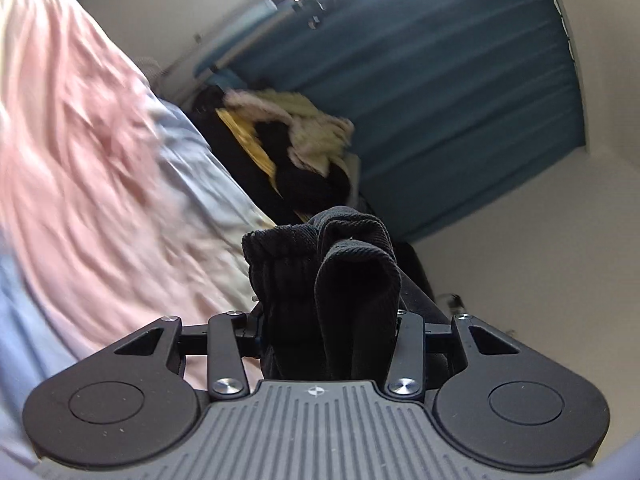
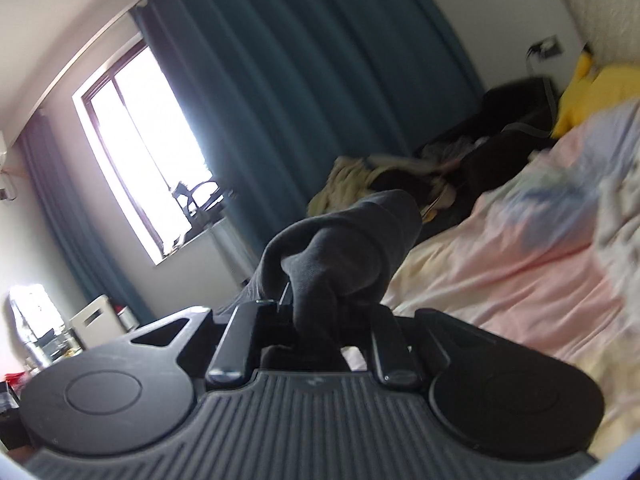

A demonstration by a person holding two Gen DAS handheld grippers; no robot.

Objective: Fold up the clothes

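A black ribbed knit garment bunches up between the jaws of my left gripper, which is shut on a thick wad of it; the fabric hides the fingertips. In the right wrist view the same dark garment is bunched in my right gripper, shut tight on a thinner fold. Both grippers are lifted above the bed with its pink and pale blue bedding, the left one's camera tilted.
A heap of cream, yellow and black clothes lies at the bed's far end, beside a black bag. Teal curtains and a bright window stand behind. A yellow plush toy rests near the headboard.
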